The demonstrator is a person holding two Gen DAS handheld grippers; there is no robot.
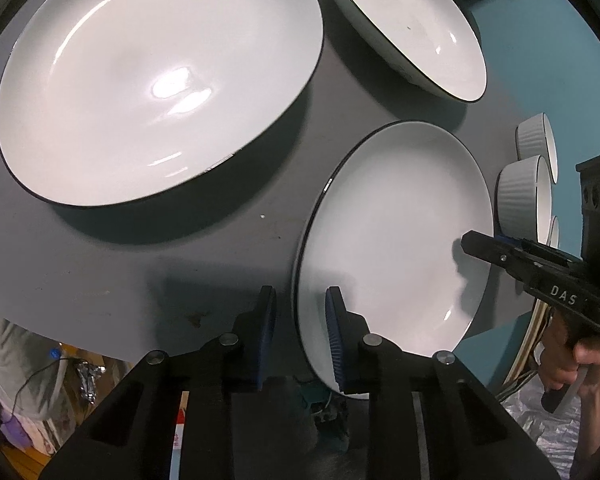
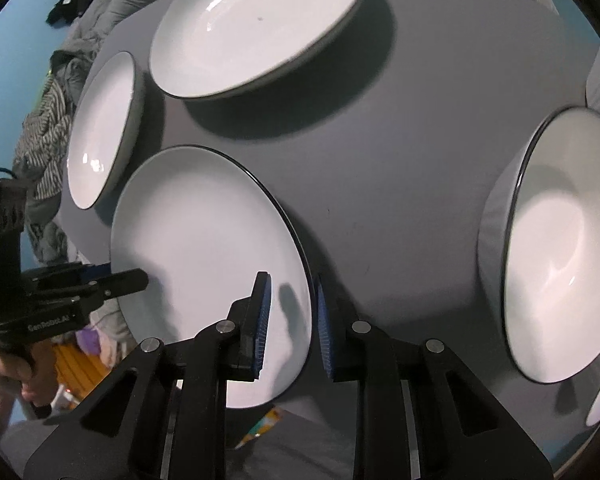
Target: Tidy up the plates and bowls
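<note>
Large plate point(image 1: 156, 84) cut by the top edge in the left wrist view. Bowl point(image 1: 412, 24) cropped there too. Third ribbed cup point(image 1: 555, 230) mostly hidden behind right gripper point(image 1: 466, 240). In the right wrist view, deep bowl point(image 2: 560, 248) clipped at the right edge; clothes point(image 2: 48, 136) blurred.

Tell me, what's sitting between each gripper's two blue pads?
The rim of the flat white black-edged plate, in both wrist views; neither open hand-held gripper has closed on it.

The plates point(image 1: 396, 236) are white with thin dark rims; the ribbed bowls point(image 1: 520, 192) are white too. The tabletop point(image 1: 140, 272) is plain grey. Both hand-held grippers point(image 1: 300, 336) are black with ridged blue pads point(image 2: 326, 328). The wall point(image 1: 540, 60) is teal.
</note>
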